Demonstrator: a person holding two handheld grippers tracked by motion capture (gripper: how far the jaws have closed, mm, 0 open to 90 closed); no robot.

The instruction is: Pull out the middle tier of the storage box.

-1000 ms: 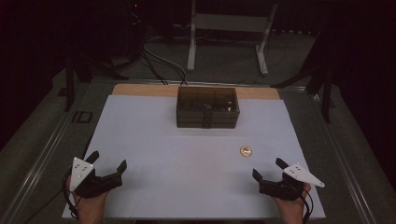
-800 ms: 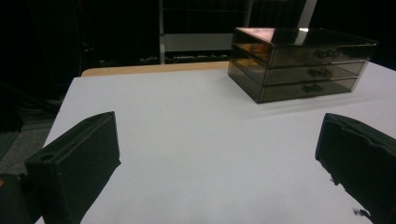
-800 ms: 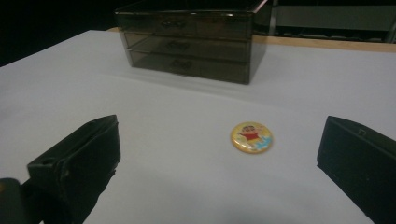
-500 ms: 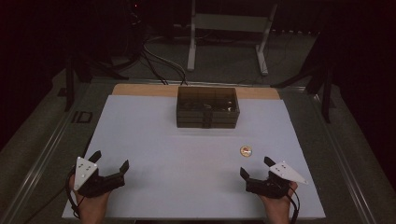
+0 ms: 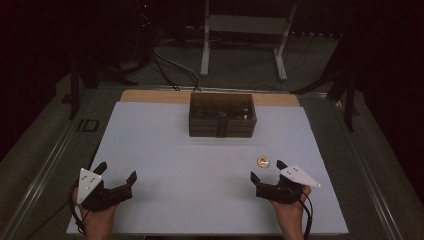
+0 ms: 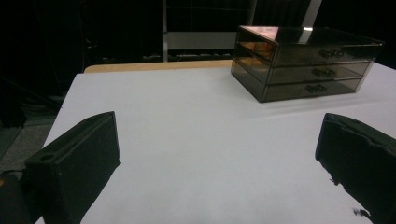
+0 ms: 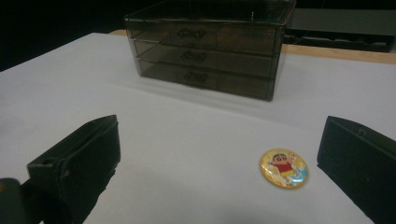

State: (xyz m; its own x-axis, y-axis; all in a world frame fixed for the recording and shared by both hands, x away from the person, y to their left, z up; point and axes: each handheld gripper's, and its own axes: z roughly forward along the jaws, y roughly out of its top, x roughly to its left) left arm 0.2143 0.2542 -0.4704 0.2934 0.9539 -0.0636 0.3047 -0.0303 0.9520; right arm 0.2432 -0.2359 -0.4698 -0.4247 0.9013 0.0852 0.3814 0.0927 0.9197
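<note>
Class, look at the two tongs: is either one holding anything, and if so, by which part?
Nothing is held. The left tongs and right tongs are both open with nothing between their jaws; the badge lies free on the table beside the right tongs.

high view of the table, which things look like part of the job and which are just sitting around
Likely in play:
- small round yellow cartoon badge, beside the right gripper, jaws open
- smoky transparent three-drawer plastic box, drawers shut
- left gripper, open, nothing between its jaws

Just lying about:
- white metal stand behind the table
- black cables on the floor
</note>
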